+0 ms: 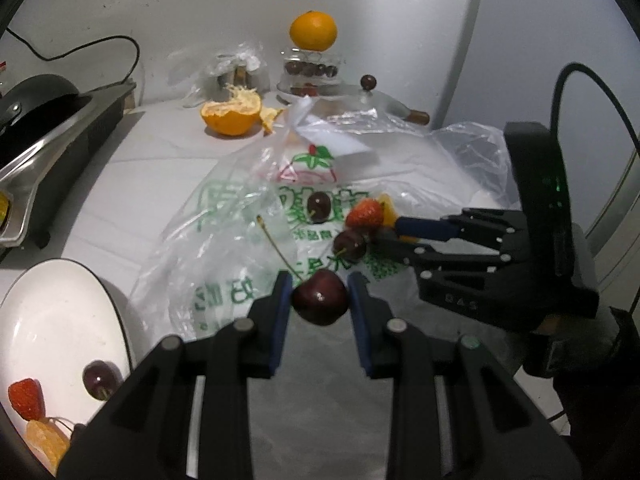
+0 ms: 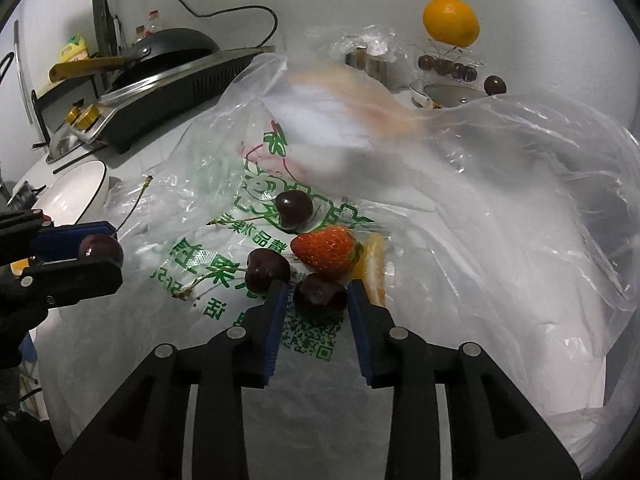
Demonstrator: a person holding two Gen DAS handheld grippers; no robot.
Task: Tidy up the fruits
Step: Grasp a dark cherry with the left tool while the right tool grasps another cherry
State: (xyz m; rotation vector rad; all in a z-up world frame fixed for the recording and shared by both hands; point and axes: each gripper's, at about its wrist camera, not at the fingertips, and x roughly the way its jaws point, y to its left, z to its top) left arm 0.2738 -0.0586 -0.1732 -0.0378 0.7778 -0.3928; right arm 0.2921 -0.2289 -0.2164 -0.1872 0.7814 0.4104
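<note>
Dark red cherry (image 1: pixel 319 298) pinched between the blue-padded fingers of the left gripper (image 1: pixel 319 300), held clear above the printed plastic bag (image 1: pixel 240 248); its stem runs up and left, thin and partly lost against the green print. Same cherry seen from the right wrist view at the far left edge, half covered by the lower finger.

Right gripper (image 2: pixel 316 300) set down over a second cherry (image 2: pixel 320 294) on the bag, one finger on either side; whether the pads press it or merely flank it, cannot tell, since the near side of the fruit is cut off by the fingertips. Just beside it: a stemmed cherry (image 2: pixel 266 270), a strawberry (image 2: pixel 326 252) and an orange segment (image 2: pixel 370 268) mostly hidden behind the right finger. One more cherry (image 2: pixel 294 208) a little further back on the bag.

White bowl (image 1: pixel 60 320) at the lower left of the left wrist view, cropped by the lens edge, with a cherry, a strawberry and an orange piece inside, partly behind the gripper body. Half-peeled orange (image 1: pixel 232 114) on the counter (image 1: pixel 132 184) further back. Whole orange (image 1: pixel 313 30) perched on a clear box (image 1: pixel 314 66) of dark fruit, contents blurred. Raised bag fold in the right wrist view veiling something pale orange, not identifiable. Black wok (image 2: pixel 168 50) on a stove at the left.
</note>
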